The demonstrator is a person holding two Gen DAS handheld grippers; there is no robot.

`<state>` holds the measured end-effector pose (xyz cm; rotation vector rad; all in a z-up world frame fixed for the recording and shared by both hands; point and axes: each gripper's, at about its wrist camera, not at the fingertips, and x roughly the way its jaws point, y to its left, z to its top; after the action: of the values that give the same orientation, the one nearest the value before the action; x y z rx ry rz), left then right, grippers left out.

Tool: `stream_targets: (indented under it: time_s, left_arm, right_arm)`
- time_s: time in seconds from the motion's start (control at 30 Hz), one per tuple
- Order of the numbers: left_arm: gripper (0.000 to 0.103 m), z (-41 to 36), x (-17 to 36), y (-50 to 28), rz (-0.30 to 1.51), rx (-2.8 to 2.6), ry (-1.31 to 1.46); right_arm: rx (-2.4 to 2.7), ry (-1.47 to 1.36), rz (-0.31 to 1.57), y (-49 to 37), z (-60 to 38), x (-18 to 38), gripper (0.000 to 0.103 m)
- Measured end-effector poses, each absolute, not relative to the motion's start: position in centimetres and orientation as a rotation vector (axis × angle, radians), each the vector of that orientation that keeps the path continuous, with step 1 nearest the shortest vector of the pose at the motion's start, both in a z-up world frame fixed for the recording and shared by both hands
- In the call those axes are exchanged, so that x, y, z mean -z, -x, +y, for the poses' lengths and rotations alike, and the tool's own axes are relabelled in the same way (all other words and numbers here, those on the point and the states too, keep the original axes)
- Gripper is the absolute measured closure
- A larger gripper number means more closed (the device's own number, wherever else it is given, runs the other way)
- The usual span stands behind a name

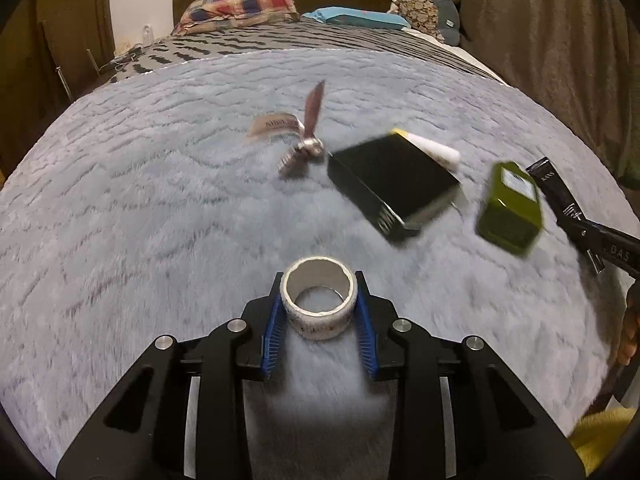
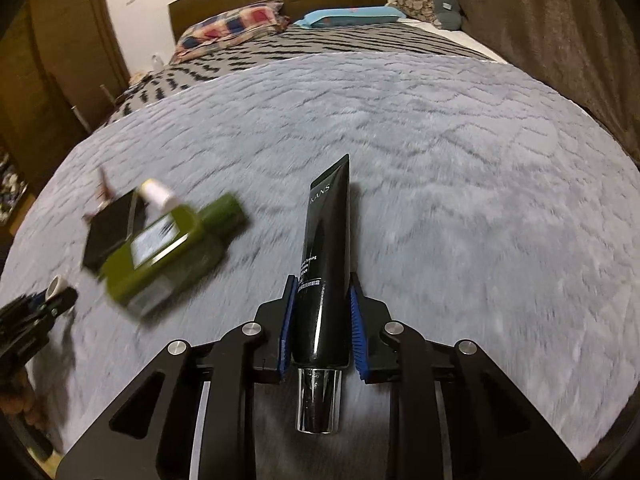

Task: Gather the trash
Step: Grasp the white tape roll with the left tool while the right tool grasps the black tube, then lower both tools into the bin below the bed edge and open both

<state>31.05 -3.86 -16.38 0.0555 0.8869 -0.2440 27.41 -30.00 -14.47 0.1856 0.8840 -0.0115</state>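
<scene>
A white tape roll (image 1: 318,320) stands on end between the blue pads of my left gripper (image 1: 319,284), which is shut on its sides just over the grey fluffy blanket (image 1: 160,200). In the right wrist view a black cosmetic tube (image 2: 326,240) with a chrome cap lies lengthwise between the pads of my right gripper (image 2: 322,284), which is shut on it. That tube (image 1: 548,180) also shows at the right edge of the left view. The left gripper (image 2: 44,304) appears at the far left of the right view.
On the blanket between the grippers lie a green bottle (image 1: 510,208), a black box (image 1: 392,188), a white tube (image 1: 434,148) and a crumpled brown wrapper (image 1: 304,140). Pillows (image 1: 240,8) and a headboard are at the far end, with a brown curtain (image 1: 540,20) to the right.
</scene>
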Motion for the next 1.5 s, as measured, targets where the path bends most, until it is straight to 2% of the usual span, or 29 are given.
stream_targets:
  time_s: [0.43,0.63,0.9,1.5]
  left_arm:
    - [0.072,-4.1,15.5,-21.2,0.855,0.304,-0.040]
    - [0.073,-5.1,15.8,-16.6,0.849,0.347,-0.052]
    - [0.072,-5.9,17.0,-11.1,0.846,0.383,-0.063]
    - [0.072,-6.2,26.4,-6.7,1.073,0.394,-0.047]
  right_arm:
    - [-0.144,-0.194,0.891,-17.8,-25.1,14.0,0.079]
    - [-0.139,-0.104,0.906,-15.0,-22.1,15.1,0.079]
    - [-0.185,-0.126,0.940,-11.3,-20.5,16.7,0.079]
    - [-0.213,-0.178,0.982,-6.3,-19.0,20.5,0.079]
